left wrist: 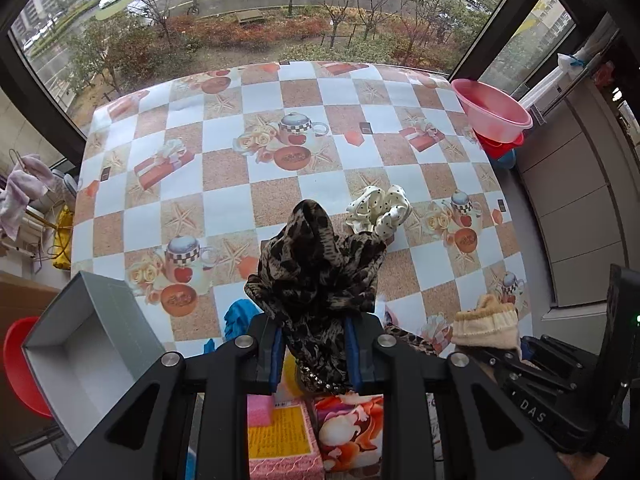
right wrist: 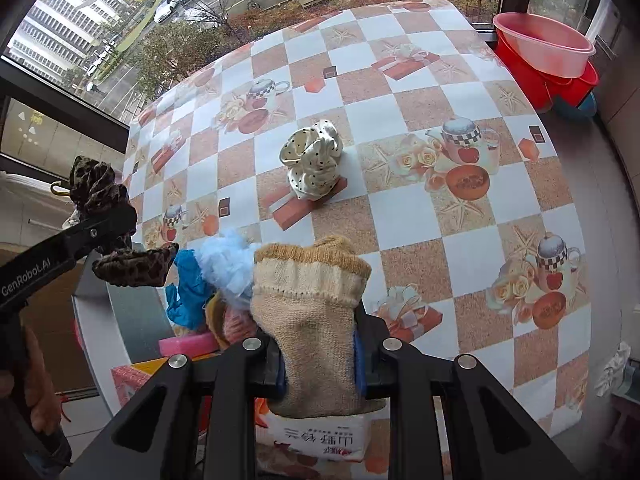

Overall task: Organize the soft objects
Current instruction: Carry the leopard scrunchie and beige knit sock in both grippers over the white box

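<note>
My left gripper (left wrist: 316,344) is shut on a leopard-print cloth (left wrist: 316,264), which bunches up above the blue pads and hangs clear of the table. The right wrist view shows that gripper (right wrist: 116,224) at the left, with the leopard-print cloth (right wrist: 136,266) drooping below it. My right gripper (right wrist: 318,364) is shut on a beige knitted sock (right wrist: 312,312), cuff upward, lifted off the table. A white polka-dot scrunchie (right wrist: 314,160) lies alone mid-table, beyond both grippers.
An open grey box (left wrist: 92,348) stands at the table's near left corner. A blue glove (right wrist: 188,284), a pale blue fluffy piece (right wrist: 228,264), a pink sponge (right wrist: 186,344) and tissue packs (left wrist: 348,432) crowd the near edge. Stacked pink and red basins (right wrist: 544,44) sit off the far right corner.
</note>
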Demonstrator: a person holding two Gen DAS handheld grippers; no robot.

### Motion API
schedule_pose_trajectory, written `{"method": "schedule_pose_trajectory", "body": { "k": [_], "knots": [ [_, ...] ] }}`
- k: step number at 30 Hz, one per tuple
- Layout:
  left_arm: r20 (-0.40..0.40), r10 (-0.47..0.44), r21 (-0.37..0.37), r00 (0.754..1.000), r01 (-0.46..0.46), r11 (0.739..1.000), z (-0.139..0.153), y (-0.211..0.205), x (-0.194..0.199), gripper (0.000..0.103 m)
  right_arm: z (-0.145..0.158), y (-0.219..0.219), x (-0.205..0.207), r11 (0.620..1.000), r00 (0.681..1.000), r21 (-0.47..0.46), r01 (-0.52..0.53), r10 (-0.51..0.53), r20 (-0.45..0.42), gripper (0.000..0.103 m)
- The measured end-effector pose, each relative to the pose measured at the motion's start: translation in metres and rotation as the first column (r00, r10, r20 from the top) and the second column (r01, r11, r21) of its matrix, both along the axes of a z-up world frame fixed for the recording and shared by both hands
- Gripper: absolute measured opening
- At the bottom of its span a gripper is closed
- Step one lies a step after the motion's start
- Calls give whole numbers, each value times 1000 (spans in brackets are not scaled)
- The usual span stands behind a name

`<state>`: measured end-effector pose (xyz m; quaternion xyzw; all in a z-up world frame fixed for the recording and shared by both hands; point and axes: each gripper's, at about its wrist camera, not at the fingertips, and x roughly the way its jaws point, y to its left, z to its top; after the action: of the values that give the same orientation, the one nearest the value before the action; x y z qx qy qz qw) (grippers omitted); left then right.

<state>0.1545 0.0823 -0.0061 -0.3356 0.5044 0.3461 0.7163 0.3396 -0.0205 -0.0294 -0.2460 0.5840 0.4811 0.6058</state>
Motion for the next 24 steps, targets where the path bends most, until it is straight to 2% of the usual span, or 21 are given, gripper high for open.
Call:
{"method": "schedule_pose_trajectory", "body": {
  "k": [10,24],
  "knots": [
    [11,-58,15,998,58,998,21,-50,-49,27,22,-32,-36,1000,1000,7,19,-19,25,25],
    [33,-119,2,992,119,993,30,-101,-106,27,27,-82,-89,998,997,-30,46,-45,57,25]
  ]
}}
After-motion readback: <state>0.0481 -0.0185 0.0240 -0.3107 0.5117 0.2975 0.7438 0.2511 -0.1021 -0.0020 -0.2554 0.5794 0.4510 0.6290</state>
